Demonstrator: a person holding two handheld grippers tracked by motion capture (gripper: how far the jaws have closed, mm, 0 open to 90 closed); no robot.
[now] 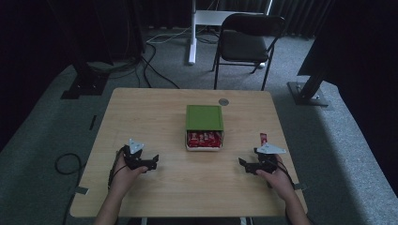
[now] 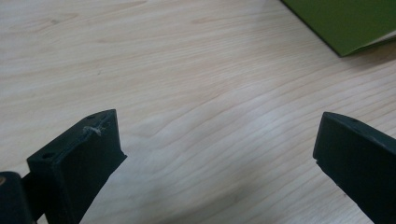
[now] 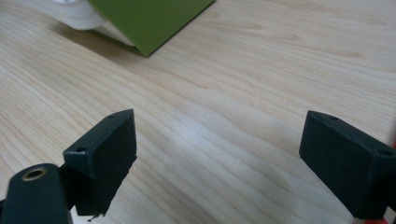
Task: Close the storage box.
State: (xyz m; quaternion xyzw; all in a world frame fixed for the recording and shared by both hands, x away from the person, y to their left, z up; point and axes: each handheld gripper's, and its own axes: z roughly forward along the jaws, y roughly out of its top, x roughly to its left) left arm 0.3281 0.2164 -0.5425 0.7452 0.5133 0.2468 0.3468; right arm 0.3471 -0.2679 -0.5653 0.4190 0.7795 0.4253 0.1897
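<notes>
High view: both hand-held grippers, left (image 1: 151, 162) & right (image 1: 244, 165), are resting wide open, holding nothing. Red wrapper (image 1: 264, 138) is lying just behind the right one, so right's nearer; box (image 1: 204, 127) is sitting between, farther fwd.

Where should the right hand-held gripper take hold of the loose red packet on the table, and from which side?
Judging from the high view, grip the red packet across its narrow width near the middle, coming from above. It lies flat and apart from the box, just beyond the right hand-held gripper, whose jaws are open.
</notes>
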